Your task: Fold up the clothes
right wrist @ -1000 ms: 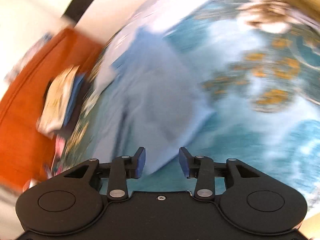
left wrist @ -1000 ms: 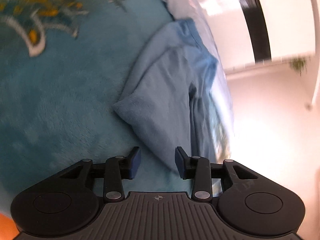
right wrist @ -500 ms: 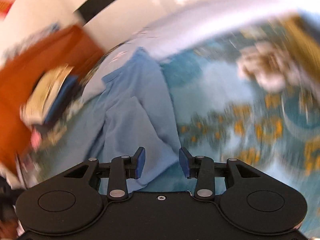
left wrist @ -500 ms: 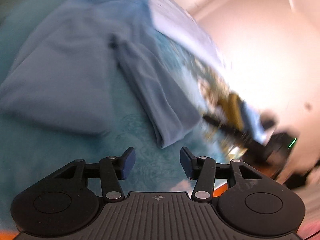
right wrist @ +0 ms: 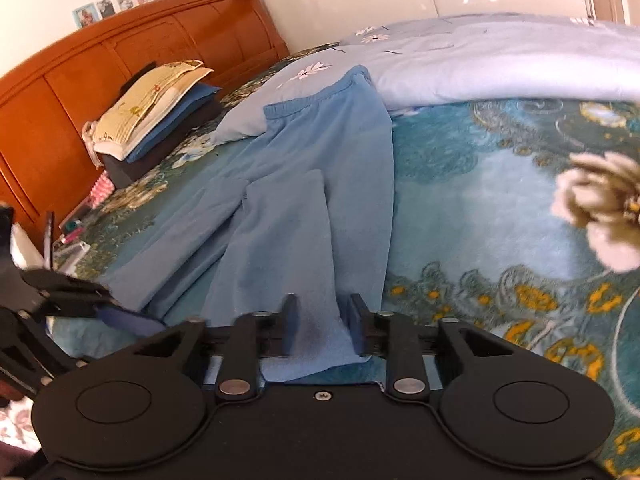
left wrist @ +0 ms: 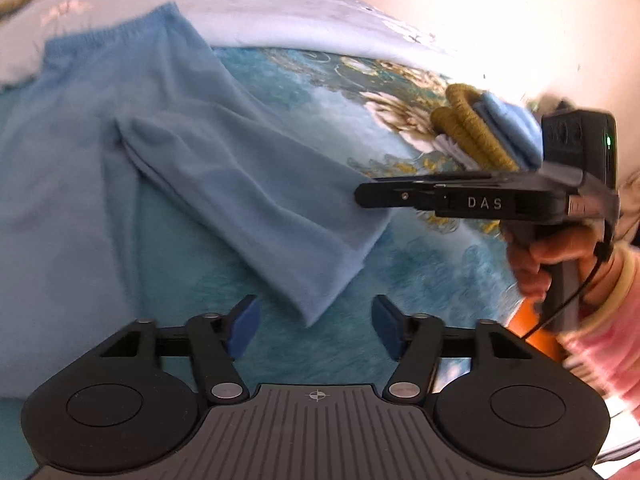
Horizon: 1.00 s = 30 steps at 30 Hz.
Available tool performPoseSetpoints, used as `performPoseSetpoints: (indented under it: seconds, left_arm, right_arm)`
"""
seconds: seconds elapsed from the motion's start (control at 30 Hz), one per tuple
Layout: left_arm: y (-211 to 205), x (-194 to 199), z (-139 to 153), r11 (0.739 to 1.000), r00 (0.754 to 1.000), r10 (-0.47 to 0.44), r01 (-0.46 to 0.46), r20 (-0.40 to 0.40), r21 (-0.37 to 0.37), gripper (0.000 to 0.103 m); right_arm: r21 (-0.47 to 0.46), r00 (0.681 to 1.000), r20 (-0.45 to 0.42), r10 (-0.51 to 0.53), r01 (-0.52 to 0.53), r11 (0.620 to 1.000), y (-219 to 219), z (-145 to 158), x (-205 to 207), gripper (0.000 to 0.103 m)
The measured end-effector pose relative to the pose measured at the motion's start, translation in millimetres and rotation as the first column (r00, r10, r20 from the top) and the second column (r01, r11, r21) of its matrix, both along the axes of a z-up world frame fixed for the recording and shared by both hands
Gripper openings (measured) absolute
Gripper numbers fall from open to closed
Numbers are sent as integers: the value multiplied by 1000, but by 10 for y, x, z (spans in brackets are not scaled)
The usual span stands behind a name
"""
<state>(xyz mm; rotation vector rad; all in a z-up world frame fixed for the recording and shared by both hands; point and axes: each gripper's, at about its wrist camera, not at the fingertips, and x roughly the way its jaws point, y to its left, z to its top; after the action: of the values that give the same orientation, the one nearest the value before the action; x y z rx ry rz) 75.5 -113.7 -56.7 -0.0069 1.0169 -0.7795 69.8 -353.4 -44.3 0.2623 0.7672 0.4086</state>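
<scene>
Light blue trousers lie spread on a teal flowered blanket, the waistband far from me and one leg folded across. My left gripper hovers over the blanket with its jaws opening; the leg's hem corner lies just ahead of the pads, untouched. My right gripper has its jaws closing around the other hem. Cloth lies between the pads, but they do not pinch it. Each gripper shows in the other's view: the right gripper side-on, the left gripper at the lower left.
A pale quilt with daisies is bunched beyond the waistband. Folded clothes are stacked by the orange wooden headboard. A mustard and blue pile sits behind the right gripper. A hand in a pink sleeve holds that gripper.
The left view has swung and rolled from the trousers' side to the leg's end, with its jaws wider. The right gripper's jaws have narrowed around the hem, and the left gripper has come into its view.
</scene>
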Motion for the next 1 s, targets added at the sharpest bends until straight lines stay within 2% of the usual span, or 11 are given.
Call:
performPoseSetpoints:
  seconds: [0.03, 0.13, 0.2, 0.4, 0.53, 0.67, 0.87, 0.9, 0.93, 0.97, 1.0]
  left_arm:
    - [-14, 12, -30, 1000, 1000, 6, -6, -19, -13, 32]
    - [-29, 25, -103, 998, 998, 53, -54, -14, -15, 12]
    - [6, 16, -92, 997, 997, 76, -76, -4, -28, 6]
    - [132, -10, -78, 991, 993, 122, -122, -9, -56, 5]
    - [228, -6, -124, 983, 988, 147, -151, -48, -108, 5]
    - [176, 2, -99, 985, 991, 128, -131, -34, -110, 6]
    - [207, 5, -137, 980, 988, 144, -150, -58, -128, 6]
    - [215, 6, -139, 978, 986, 154, -161, -59, -129, 6]
    - [220, 3, -135, 977, 985, 165, -171, -52, -125, 6]
    - [224, -5, -128, 976, 984, 175, -179, -41, -122, 6]
    - [221, -13, -122, 976, 984, 177, -180, -32, -120, 5]
  right_arm:
    - [18, 1000, -7, -4, 4, 1000, -17, -16, -5, 17]
    - [55, 999, -31, -13, 15, 998, -60, -54, -3, 8]
    - [29, 999, -26, -21, 21, 999, -58, -55, -23, 5]
    - [15, 990, 36, -136, 135, 991, -218, 42, -62, 1]
    - [73, 976, -33, -215, 217, 973, -399, -80, -113, 5]
    - [170, 991, -14, -136, 137, 976, -368, -57, -215, 30]
    - [45, 999, -22, -43, 44, 998, -125, -50, -37, 35]
    - [50, 999, -35, -26, 27, 998, -92, -69, -7, 30]
    - [52, 999, -37, -6, 8, 999, -56, -67, -3, 12]
    - [38, 999, -31, 9, -8, 999, -12, -50, -14, 5]
    - [8, 999, -29, 18, -18, 1000, 41, -32, -23, 5]
